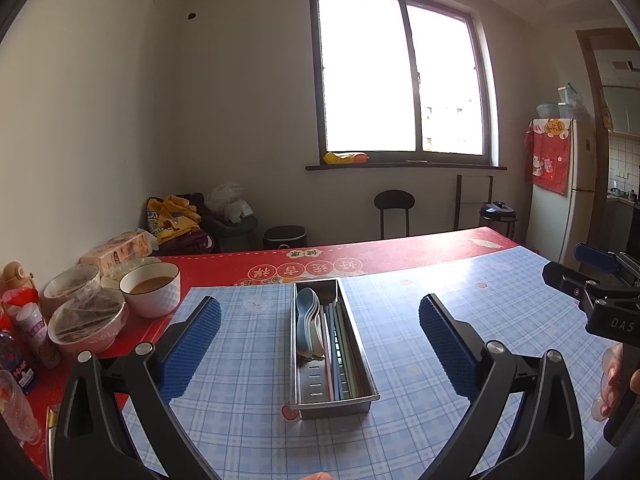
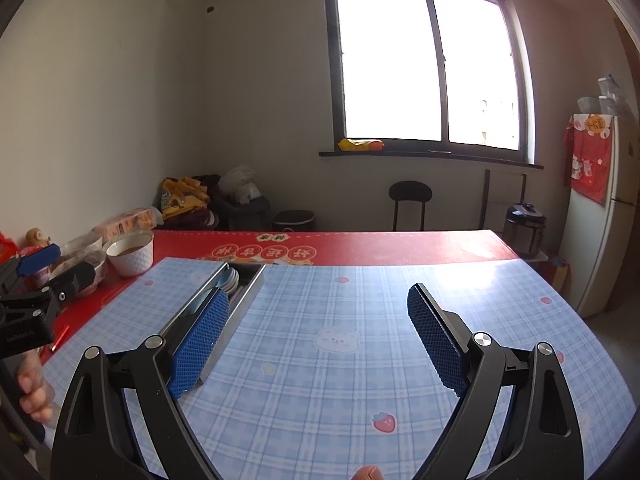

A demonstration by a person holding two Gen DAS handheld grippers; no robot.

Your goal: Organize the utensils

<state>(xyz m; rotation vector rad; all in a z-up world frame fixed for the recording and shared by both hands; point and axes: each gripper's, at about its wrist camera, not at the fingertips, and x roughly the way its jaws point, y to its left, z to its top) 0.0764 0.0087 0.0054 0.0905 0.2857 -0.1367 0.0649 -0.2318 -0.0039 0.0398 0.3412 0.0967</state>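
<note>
So both hand-held grippers are spread wide with nothing in them. Left hand-held gripper (image 1: 320,340) hangs over the bench (image 1: 460,320), lined up on the metal tray (image 1: 362,360), which sits on the blue checked mat. Spoons (image 1: 308,320) and chopsticks (image 1: 335,352) lie inside it. Right hand-held gripper (image 2: 318,340) is over bare mat, tray just off its left finger.
</note>
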